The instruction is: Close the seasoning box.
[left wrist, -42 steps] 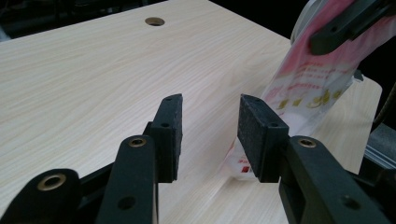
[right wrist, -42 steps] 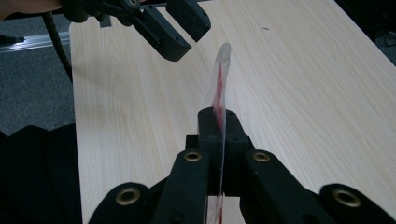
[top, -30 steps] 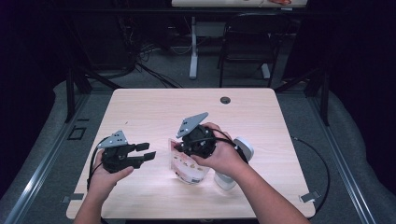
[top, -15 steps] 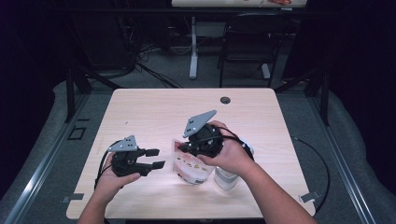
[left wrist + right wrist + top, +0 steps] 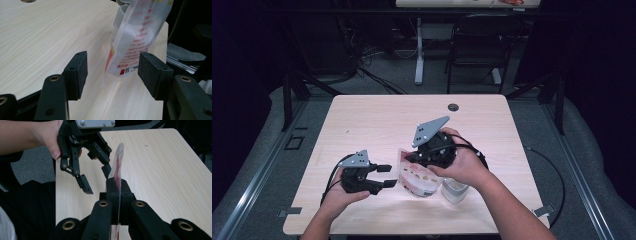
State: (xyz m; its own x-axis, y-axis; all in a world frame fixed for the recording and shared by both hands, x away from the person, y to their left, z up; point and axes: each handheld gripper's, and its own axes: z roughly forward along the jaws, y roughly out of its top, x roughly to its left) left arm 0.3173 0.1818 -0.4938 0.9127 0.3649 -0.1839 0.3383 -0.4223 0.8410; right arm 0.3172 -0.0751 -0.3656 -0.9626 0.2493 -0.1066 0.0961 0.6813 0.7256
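A clear plastic bag (image 5: 417, 175) with red print and pale contents hangs over the table's front middle. My right gripper (image 5: 410, 159) is shut on its top edge. In the right gripper view the bag (image 5: 117, 167) shows edge-on, pinched between the closed jaws (image 5: 117, 188). My left gripper (image 5: 381, 176) sits just left of the bag, open; its jaws have just been opening. In the left gripper view the bag's lower corner (image 5: 130, 50) hangs in the gap ahead of the pads (image 5: 79, 71), touching neither. The left gripper (image 5: 96, 178) shows open in the right gripper view too.
A translucent white container (image 5: 454, 190) stands on the table (image 5: 377, 115) right behind the bag, under the right wrist; its rim (image 5: 119, 13) shows beyond the bag. A dark grommet hole (image 5: 453, 107) lies near the far edge. A chair and a desk leg stand beyond the table.
The left gripper has moved right and nearer the table's front edge, up to the bag, with its jaws spread wider. The right gripper has shifted slightly, still gripping the bag.
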